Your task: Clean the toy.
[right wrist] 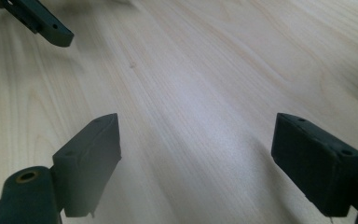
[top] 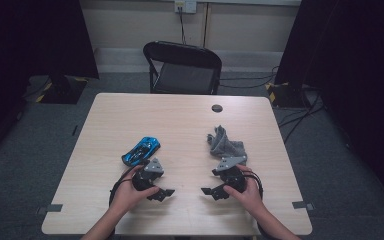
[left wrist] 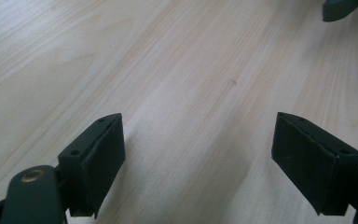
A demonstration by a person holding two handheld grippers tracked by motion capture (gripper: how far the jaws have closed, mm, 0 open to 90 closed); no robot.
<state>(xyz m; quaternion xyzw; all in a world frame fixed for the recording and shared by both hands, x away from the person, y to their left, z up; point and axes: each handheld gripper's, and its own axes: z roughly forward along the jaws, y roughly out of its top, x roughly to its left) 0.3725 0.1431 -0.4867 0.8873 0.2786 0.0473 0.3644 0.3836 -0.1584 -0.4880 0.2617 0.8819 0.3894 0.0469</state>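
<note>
A blue toy car (top: 141, 151) lies on the light wooden table (top: 180, 125), left of centre. Right of centre lies a crumpled grey cloth (top: 224, 143). My left gripper (top: 164, 193) rests on the table near the front edge, just below the car, held by a hand. It is open (left wrist: 198, 154) with bare wood between its jaws. My right gripper (top: 209, 192) sits just below the cloth, pointing toward the left one. It is open (right wrist: 196, 156) too, nothing between its jaws. The left gripper's jaw tip (right wrist: 51, 28) shows at the top left of the right gripper view.
A round black grommet (top: 217, 108) sits in the table near its far edge. A black folding chair (top: 182, 67) stands behind the table. Cables (top: 300, 112) run over the floor at the right. Dark curtains hang on both sides.
</note>
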